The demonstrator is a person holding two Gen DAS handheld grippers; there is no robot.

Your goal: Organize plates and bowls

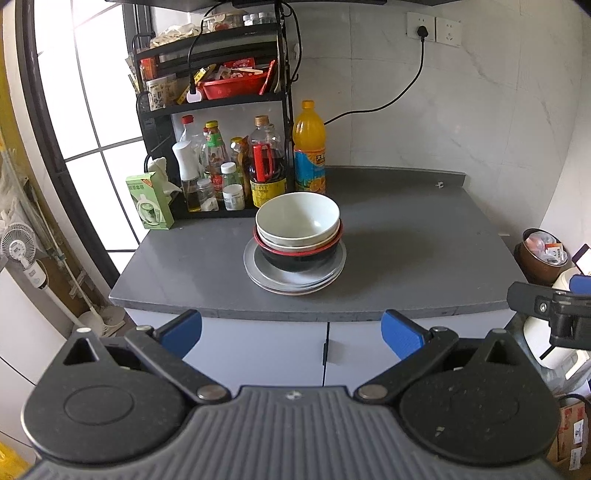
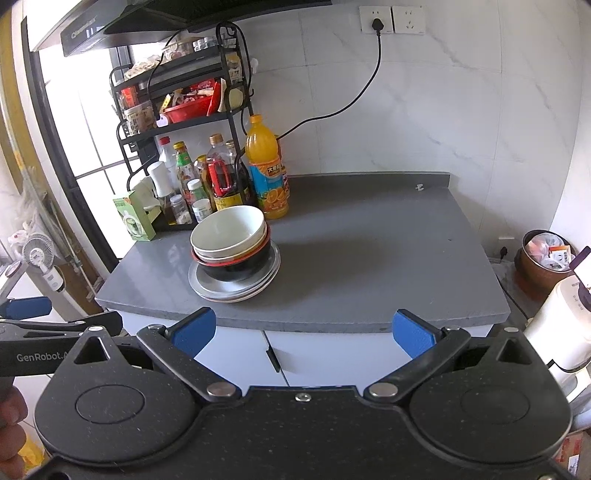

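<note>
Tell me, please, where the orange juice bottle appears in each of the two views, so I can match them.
Left wrist: the juice bottle stands above centre, behind the bowl stack.
Right wrist: the juice bottle stands left of centre, behind and right of the bowl stack.
Shared landmark: the wall plug, near the top in both views.

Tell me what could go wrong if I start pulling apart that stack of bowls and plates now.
1. The top white bowl sits tilted in the nest; lifting it carelessly might drag the bowl beneath it along.
2. The black bowl rests on loosely stacked plates with offset rims, so they could slide.
3. The orange juice bottle and the condiment bottles stand close behind; a reaching left tool or right tool might knock one over.
</note>
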